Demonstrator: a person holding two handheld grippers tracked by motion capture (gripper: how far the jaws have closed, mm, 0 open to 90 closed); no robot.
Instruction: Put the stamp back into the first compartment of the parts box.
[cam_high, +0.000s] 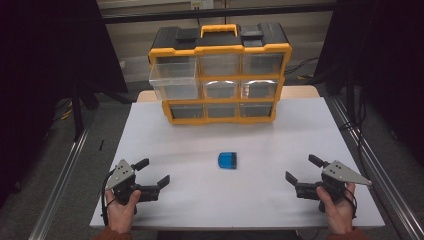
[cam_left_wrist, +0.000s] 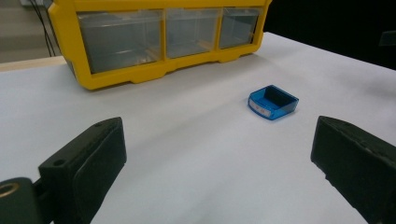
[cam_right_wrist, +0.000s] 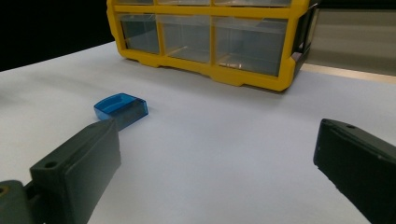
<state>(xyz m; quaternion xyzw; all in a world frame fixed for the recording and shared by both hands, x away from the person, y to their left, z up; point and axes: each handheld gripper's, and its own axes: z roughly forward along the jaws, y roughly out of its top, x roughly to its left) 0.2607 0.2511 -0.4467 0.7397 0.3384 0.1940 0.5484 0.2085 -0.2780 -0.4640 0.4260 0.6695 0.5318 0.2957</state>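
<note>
A small blue translucent box (cam_high: 227, 160) lies on the white table (cam_high: 200, 200), between and a little beyond both grippers. It also sits at the right in the left gripper view (cam_left_wrist: 272, 102) and at the left in the right gripper view (cam_right_wrist: 122, 108). My left gripper (cam_high: 153, 172) rests near the front left, held by a hand, its jaws wide open and empty (cam_left_wrist: 219, 158). My right gripper (cam_high: 303, 170) rests near the front right, likewise open and empty (cam_right_wrist: 217, 163). A yellow and black drawer cabinet (cam_high: 220, 75) stands at the back, its top left clear drawer (cam_high: 173, 79) pulled out.
The cabinet (cam_left_wrist: 154, 42) has rows of clear drawers (cam_right_wrist: 205, 37) and an orange carry handle (cam_high: 218, 30) on top. Metal rails (cam_high: 65, 170) run along both sides of the table. Dark curtains hang at the left and right.
</note>
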